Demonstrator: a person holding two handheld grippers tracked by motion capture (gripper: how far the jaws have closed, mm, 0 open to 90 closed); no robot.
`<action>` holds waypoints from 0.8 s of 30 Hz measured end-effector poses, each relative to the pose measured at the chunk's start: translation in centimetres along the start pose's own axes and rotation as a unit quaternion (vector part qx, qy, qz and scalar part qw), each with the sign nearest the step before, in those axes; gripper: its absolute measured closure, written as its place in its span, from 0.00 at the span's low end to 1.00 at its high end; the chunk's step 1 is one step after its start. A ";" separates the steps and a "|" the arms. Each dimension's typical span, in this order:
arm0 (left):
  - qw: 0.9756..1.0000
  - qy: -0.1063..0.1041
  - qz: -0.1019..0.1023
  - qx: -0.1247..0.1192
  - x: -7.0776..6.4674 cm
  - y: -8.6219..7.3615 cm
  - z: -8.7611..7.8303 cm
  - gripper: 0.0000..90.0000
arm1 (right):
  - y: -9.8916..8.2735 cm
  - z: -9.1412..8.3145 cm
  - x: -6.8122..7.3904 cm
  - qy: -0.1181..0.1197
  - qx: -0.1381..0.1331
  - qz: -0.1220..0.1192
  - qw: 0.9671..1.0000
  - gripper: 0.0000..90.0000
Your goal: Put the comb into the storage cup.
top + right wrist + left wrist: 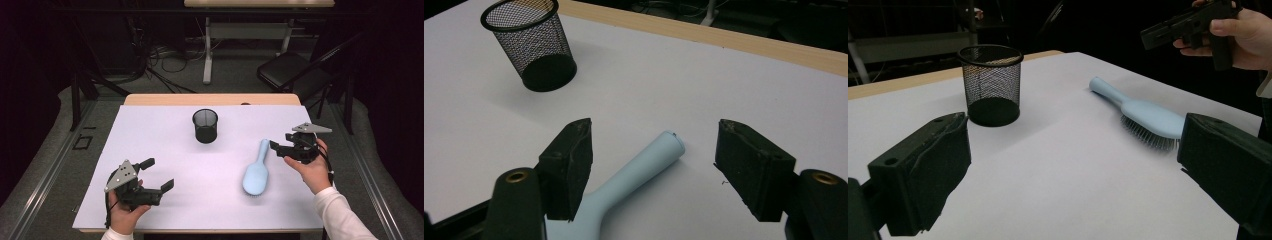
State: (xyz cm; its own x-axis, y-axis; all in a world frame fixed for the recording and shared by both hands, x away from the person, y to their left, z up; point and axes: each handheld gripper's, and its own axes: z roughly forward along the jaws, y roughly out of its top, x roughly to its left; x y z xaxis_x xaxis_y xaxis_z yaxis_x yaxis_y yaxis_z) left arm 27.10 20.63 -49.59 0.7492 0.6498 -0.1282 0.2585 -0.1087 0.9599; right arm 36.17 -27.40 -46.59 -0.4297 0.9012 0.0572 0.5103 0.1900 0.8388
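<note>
**Pale blue hairbrush lies free on the white sheet, both tools gaping**

The hairbrush (256, 172) is smooth pale-blue plastic: a rounded oval head with a tapering round handle that ends in a blunt tip. In the high view it lies flat at about 4 o'clock from the middle of the tabletop (210, 99), handle toward 12 o'clock, head toward 6. In the left gripper view its dark bristles (1147, 135) show as a fine, dense row under the head, facing down onto the sheet.

The right hand-held gripper (278, 149) sits at 3 o'clock from the brush handle, held in the right hand (311, 167). In the right gripper view its two blocky matte-black jaws stand apart, the handle tip (669, 143) lying between them on the sheet, with neither pad touching it.

The left hand-held gripper (157, 174) is at 8 o'clock on the sheet, well apart from the brush, gripped by the left hand (125, 210). Its jaws are spread wide with nothing between them.

A black wire-mesh cup (205, 125), cylindrical with a solid dark base and a rolled rim, stands upright at 12 o'clock on the sheet. The white sheet (165, 140) is flat and matte, covering a tabletop whose pale wooden edge shows along the far side.
</note>
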 end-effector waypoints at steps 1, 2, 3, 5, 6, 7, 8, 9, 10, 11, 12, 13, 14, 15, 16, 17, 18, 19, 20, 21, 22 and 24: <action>1.000 0.000 0.000 0.000 0.0 0.0 0.0 0.01 | 0.0 0.0 0.0 0.000 0.000 0.000 1.000 0.34; 1.000 -0.002 0.001 -0.002 0.1 0.1 0.1 0.01 | 0.2 0.3 0.2 -0.007 0.002 -0.006 1.000 0.35; 1.000 -0.002 0.001 -0.002 0.1 0.1 0.1 0.01 | 0.2 0.3 0.2 -0.007 0.002 -0.006 1.000 0.35; 1.000 -0.005 0.000 -0.005 0.1 0.1 0.2 0.01 | 0.3 0.5 0.2 -0.009 0.004 -0.002 1.000 0.36; 1.000 -0.007 -0.001 -0.003 0.3 0.1 0.3 0.01 | 0.5 0.7 0.2 -0.011 0.006 0.000 1.000 0.39; 1.000 -0.007 -0.001 -0.003 0.3 0.1 0.3 0.01 | 0.5 0.7 0.2 -0.011 0.006 0.000 1.000 0.39; 1.000 -0.009 -0.002 -0.004 0.4 0.1 0.4 0.01 | 0.7 0.9 0.0 -0.013 0.007 0.003 1.000 0.41; 1.000 -0.008 -0.002 -0.003 0.5 0.1 0.4 0.01 | 0.7 0.9 0.0 -0.013 0.007 0.003 1.000 0.41; 1.000 -0.009 -0.004 -0.003 0.5 0.1 0.4 0.01 | 0.8 1.0 0.0 -0.012 0.009 0.004 1.000 0.41; 1.000 -0.009 -0.004 -0.002 0.6 0.1 0.4 0.01 | 0.9 1.1 -0.1 -0.010 0.019 0.007 1.000 0.41; 1.000 -0.010 -0.005 -0.003 0.6 0.1 0.5 0.01 | 1.0 1.3 -0.2 -0.015 0.026 0.006 1.000 0.44; 1.000 -0.010 -0.005 -0.003 0.6 0.1 0.5 0.01 | 1.0 1.3 -0.2 -0.015 0.026 0.006 1.000 0.44; 1.000 -0.011 -0.006 -0.004 0.6 0.1 0.5 0.01 | 1.1 1.4 -0.3 -0.016 0.026 0.004 1.000 0.44; 1.000 -0.009 -0.005 -0.002 0.6 0.1 0.5 0.01 | 1.1 1.5 -0.4 -0.010 0.031 0.006 0.999 0.47; 1.000 -0.009 -0.004 0.002 0.6 0.0 0.5 0.01 | 1.2 1.8 -0.5 -0.009 0.035 0.007 0.999 0.50; 1.000 -0.009 -0.004 0.002 0.6 0.0 0.5 0.01 | 1.2 1.8 -0.5 -0.009 0.035 0.007 0.999 0.50; 1.000 -0.007 0.000 0.004 0.5 -0.1 0.5 0.01 | 1.2 2.3 -0.6 -0.013 0.043 0.004 0.999 0.54; 1.000 -0.007 0.000 0.004 0.5 -0.1 0.5 0.01 | 1.2 2.3 -0.6 -0.013 0.043 0.004 0.999 0.54; 1.000 -0.005 0.002 0.005 0.4 -0.1 0.3 0.01 | 1.2 2.5 -0.7 -0.013 0.044 0.003 0.999 0.57; 1.000 -0.003 0.001 0.003 0.4 -0.1 0.3 0.01 | 1.3 2.8 -0.9 -0.012 0.050 0.006 0.999 0.63; 1.000 -0.001 0.000 0.003 0.3 -0.1 0.2 0.01 | 1.3 3.4 -1.1 -0.013 0.053 0.013 0.998 0.69; 1.000 0.000 0.001 0.003 0.3 -0.2 0.0 0.02 | 1.5 3.9 -1.3 -0.013 0.060 0.020 0.998 0.75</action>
State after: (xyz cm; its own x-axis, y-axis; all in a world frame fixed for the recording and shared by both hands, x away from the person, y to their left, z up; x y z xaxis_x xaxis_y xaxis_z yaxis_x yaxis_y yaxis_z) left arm 27.33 20.84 -49.81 0.7494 0.6500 -0.1261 0.2607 -0.1146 0.9586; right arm 40.34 -26.77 -47.53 -0.3880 0.9187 0.0737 0.6135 0.1977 0.7646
